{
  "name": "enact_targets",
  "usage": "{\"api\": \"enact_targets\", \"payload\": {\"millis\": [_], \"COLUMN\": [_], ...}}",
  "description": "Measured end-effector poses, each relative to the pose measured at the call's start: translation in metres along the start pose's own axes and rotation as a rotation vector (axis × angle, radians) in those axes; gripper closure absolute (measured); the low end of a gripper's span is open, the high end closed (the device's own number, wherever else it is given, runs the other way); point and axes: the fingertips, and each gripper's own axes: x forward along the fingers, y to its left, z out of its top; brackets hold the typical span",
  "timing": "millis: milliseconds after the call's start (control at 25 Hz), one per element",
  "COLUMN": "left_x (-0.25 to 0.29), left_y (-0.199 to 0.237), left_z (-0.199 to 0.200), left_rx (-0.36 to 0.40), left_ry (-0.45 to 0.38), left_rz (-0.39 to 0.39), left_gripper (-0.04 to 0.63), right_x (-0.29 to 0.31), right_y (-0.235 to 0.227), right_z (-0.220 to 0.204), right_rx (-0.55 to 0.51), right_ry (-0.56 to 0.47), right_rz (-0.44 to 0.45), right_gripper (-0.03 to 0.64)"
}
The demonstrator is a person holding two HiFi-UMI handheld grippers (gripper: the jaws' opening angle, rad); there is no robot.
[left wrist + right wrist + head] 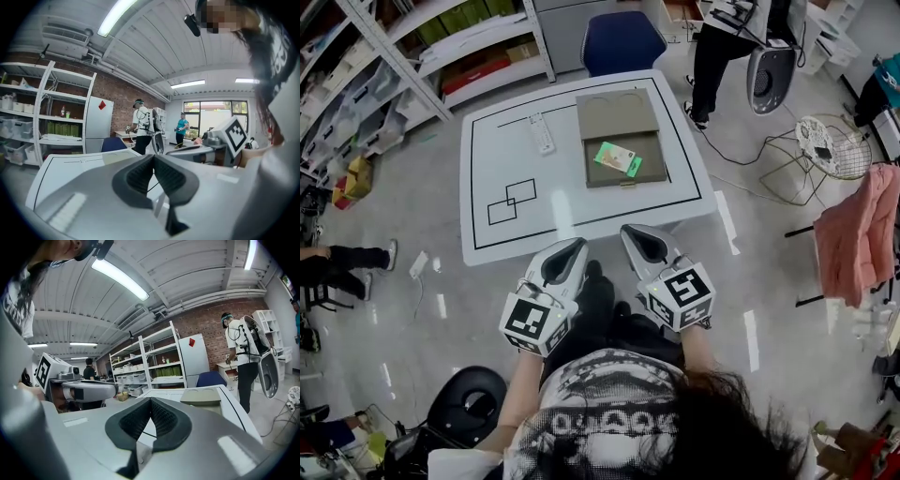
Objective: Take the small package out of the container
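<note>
An open tan container [625,172] lies on the white table [502,155], its lid [617,112] folded back on the far side. Inside it rests a small green package [616,158]. Both grippers hover side by side off the table's near edge, well short of the container. My left gripper [578,243] is shut with nothing between its pads [140,176]. My right gripper [629,230] is likewise shut and empty, its pads [161,418] meeting. In the right gripper view the container [201,397] shows ahead on the table.
A white remote-like item [542,132] lies on the table left of the container. A blue chair [622,39] stands behind the table and shelving [384,75] at the left. A person [722,47], a wire stand [830,145] and a pink cloth [858,234] are at right.
</note>
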Motion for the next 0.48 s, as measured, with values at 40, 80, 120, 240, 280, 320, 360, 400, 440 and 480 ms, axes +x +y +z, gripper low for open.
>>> {"api": "enact_targets", "payload": {"millis": [40,80,120,240,280,320,360,400,440,480], "left_x": [0.003,0.007,0.010,0.024,0.029,0.034,0.039,0.043,0.048,0.053], "left_y": [0.004,0.008,0.012,0.030,0.037,0.043,0.049,0.056,0.063,0.071], "left_z": [0.001,0.001,0.003,0.008,0.009,0.010,0.011,0.012,0.014,0.015], "left_rx": [-0.001,-0.002,-0.002,0.001,-0.001,-0.004,-0.008,-0.009,-0.008,-0.006], "left_ry": [-0.001,-0.002,-0.004,-0.007,-0.010,-0.014,-0.017,-0.019,-0.019,-0.020], "left_rz": [0.000,-0.001,-0.002,-0.007,-0.009,-0.011,-0.014,-0.017,-0.021,-0.024], "left_gripper": [0.595,0.595,0.595,0.595,0.595,0.595,0.595,0.595,0.595,0.595], "right_x": [0.005,0.010,0.016,0.036,0.042,0.049,0.057,0.065,0.074,0.083], "right_y": [-0.004,-0.009,-0.014,-0.028,-0.032,-0.037,-0.042,-0.048,-0.054,-0.060], "right_z": [0.000,0.001,0.002,0.008,0.010,0.011,0.013,0.014,0.015,0.016], "right_rx": [-0.005,-0.011,-0.015,-0.023,-0.025,-0.029,-0.034,-0.040,-0.046,-0.050], "right_ry": [0.004,0.008,0.011,0.020,0.025,0.030,0.036,0.041,0.046,0.053], "right_rz": [-0.001,-0.004,-0.006,-0.013,-0.015,-0.017,-0.020,-0.022,-0.023,-0.023], "right_gripper": [0.627,0.627,0.627,0.627,0.627,0.627,0.627,0.626,0.626,0.626]}}
